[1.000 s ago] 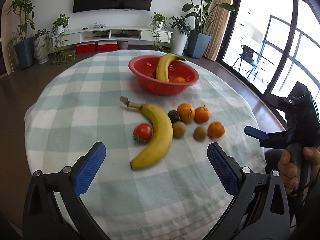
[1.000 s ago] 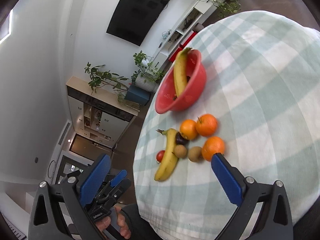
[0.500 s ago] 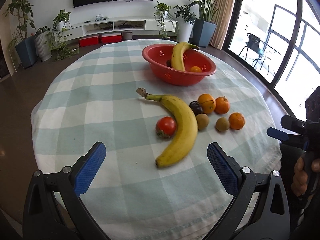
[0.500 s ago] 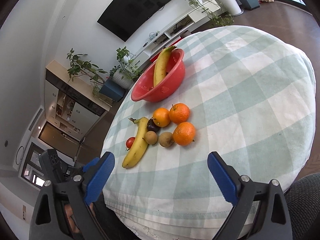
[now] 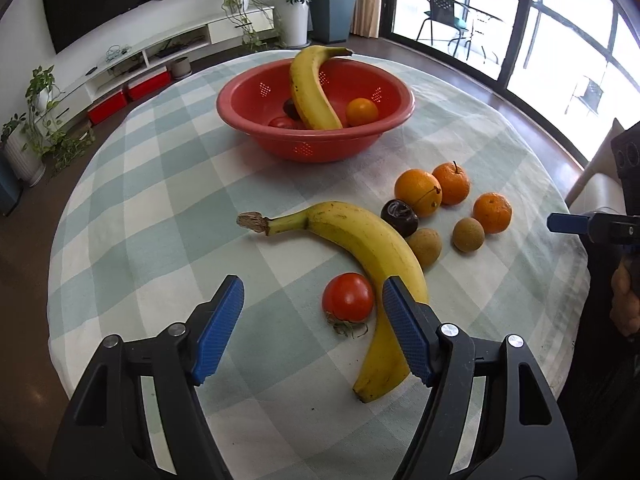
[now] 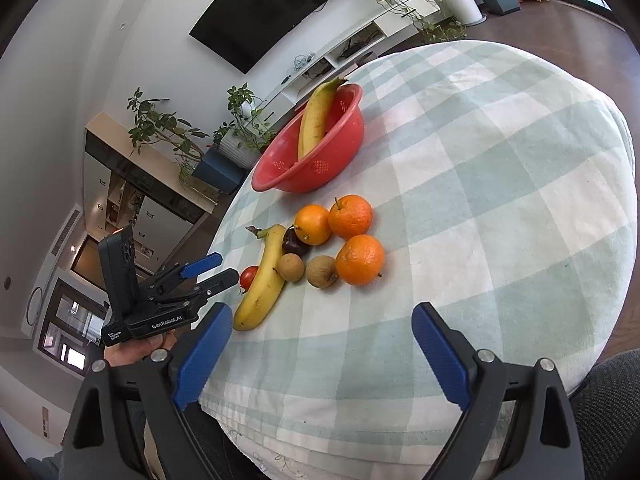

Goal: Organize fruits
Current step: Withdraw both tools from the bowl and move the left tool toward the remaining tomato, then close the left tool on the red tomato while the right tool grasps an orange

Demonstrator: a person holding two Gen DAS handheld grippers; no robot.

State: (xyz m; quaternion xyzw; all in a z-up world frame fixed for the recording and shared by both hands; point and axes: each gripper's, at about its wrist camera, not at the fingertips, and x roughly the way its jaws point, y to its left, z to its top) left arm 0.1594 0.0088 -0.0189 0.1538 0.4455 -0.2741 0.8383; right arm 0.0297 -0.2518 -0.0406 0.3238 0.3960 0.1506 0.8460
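Closer now, the left gripper (image 5: 312,320) hovers with jaws apart near the small red tomato (image 5: 348,297) beside the long yellow banana (image 5: 372,256) — the right gripper (image 6: 320,356) gapes empty at the near table edge.

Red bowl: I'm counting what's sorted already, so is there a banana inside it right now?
Yes, a banana leans inside the red bowl, its tip poking above the rim.

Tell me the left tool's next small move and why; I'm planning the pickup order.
Probably shift right and forward to straddle the round red tomato: the open left tool sits empty just left of it, and the tomato is the nearest loose fruit outside the red plastic bowl.
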